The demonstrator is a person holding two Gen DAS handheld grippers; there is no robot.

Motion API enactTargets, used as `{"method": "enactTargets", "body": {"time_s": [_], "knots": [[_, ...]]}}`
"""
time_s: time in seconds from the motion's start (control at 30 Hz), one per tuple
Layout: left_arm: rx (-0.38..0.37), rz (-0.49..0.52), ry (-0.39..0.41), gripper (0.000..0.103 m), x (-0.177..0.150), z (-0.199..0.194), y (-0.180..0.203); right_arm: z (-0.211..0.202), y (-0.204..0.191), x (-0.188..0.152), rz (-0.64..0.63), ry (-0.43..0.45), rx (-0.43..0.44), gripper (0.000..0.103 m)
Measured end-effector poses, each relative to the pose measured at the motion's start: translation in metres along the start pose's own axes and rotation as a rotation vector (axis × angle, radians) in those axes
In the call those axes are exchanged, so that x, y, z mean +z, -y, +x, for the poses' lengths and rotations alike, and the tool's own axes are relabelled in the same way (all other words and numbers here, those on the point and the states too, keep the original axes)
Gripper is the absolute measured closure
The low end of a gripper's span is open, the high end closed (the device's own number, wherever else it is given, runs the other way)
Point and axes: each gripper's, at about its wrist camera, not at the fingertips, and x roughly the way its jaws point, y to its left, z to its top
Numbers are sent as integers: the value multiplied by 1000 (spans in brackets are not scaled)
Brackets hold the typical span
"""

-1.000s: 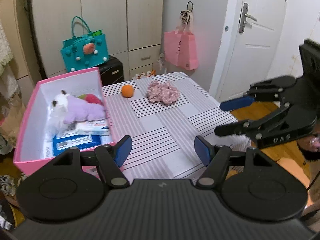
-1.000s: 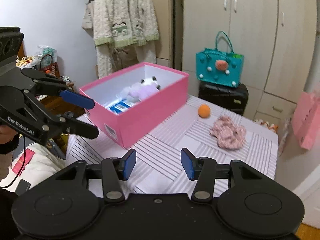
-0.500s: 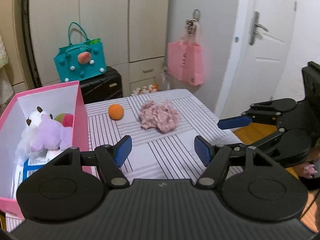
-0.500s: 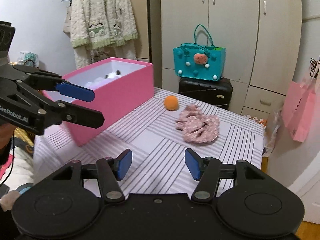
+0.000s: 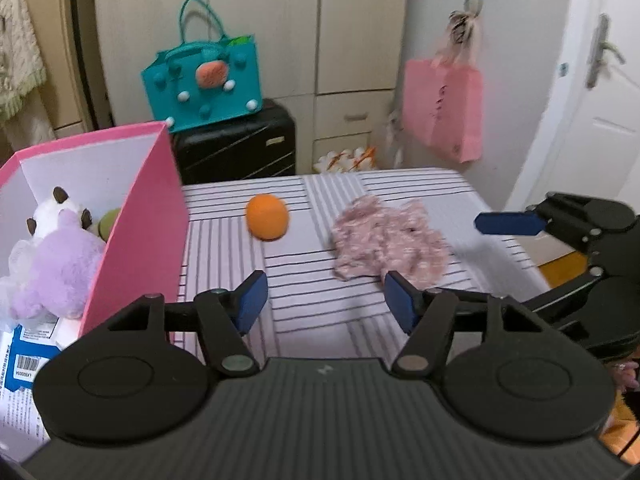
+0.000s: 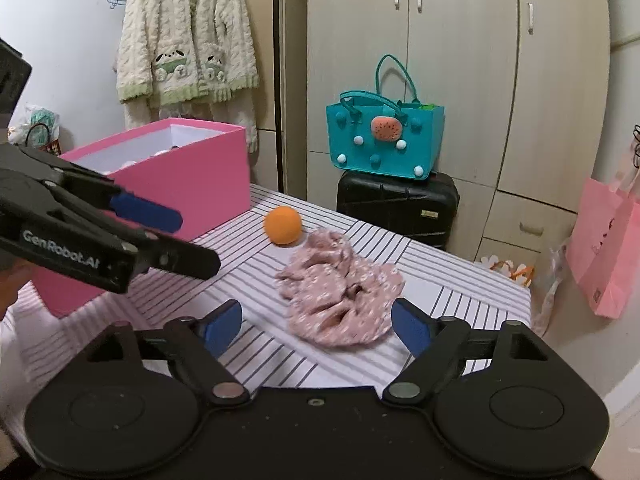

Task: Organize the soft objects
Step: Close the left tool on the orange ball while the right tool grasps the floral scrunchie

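A crumpled pink floral cloth point(image 5: 388, 240) point(image 6: 340, 300) and an orange soft ball point(image 5: 267, 216) point(image 6: 283, 225) lie on the striped table point(image 5: 320, 320). A pink box point(image 5: 140, 232) point(image 6: 192, 184) at the left holds a purple-and-white plush toy point(image 5: 56, 256) and packets. My left gripper point(image 5: 322, 300) is open and empty, just short of the cloth. My right gripper point(image 6: 316, 326) is open and empty, with the cloth just ahead between its fingers. Each gripper also shows in the other's view, the right point(image 5: 560, 236) and the left point(image 6: 120, 232).
Behind the table a teal bag point(image 5: 204, 76) point(image 6: 384, 140) sits on a black suitcase point(image 6: 396, 204). A pink bag point(image 5: 444, 108) hangs on the wall by a white door point(image 5: 592, 100). A fluffy cardigan point(image 6: 184, 48) hangs at the left.
Both grippers have moved forward toward the cloth and ball, which now look larger and closer. The right gripper's fingers have opened wider. The objects have not moved.
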Motion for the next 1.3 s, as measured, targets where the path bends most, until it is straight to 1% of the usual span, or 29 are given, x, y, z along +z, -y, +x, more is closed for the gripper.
{"method": "enactTargets", "body": {"time_s": [0.17, 0.27, 0.33, 0.43, 0.53, 0.6, 0.67, 0.73, 0.87, 0.93, 1.03, 1.17, 1.3], "knots": [[54, -44, -5, 40, 9, 24, -5, 27, 9, 3, -44, -4, 29, 16], [82, -60, 3, 40, 16, 36, -6, 44, 10, 5, -95, -14, 13, 16], [84, -78, 2, 40, 21, 44, -8, 55, 11, 6, -139, -33, 13, 16], [125, -86, 19, 40, 30, 57, -7, 68, 14, 8, -170, -59, 25, 16], [177, -95, 25, 40, 35, 70, -8, 71, 20, 10, -141, -77, 60, 16], [211, -83, 28, 40, 36, 76, -8, 69, 23, 12, -121, -69, 78, 16], [218, -75, 12, 40, 35, 84, -9, 66, 27, 14, -106, -63, 77, 16], [212, -94, -6, 40, 35, 90, -11, 64, 30, 14, -89, -59, 83, 16], [228, -114, 0, 40, 37, 97, -10, 70, 39, 13, -31, -66, 111, 17], [220, -147, -9, 40, 39, 101, -12, 75, 43, 12, -2, -66, 123, 17], [218, -175, 7, 40, 40, 105, -14, 81, 47, 12, 34, -85, 144, 17], [304, -125, 14, 40, 38, 109, -11, 86, 46, 12, 50, -95, 150, 16], [283, -120, 8, 40, 36, 111, -12, 88, 44, 13, 63, -111, 151, 16]]}}
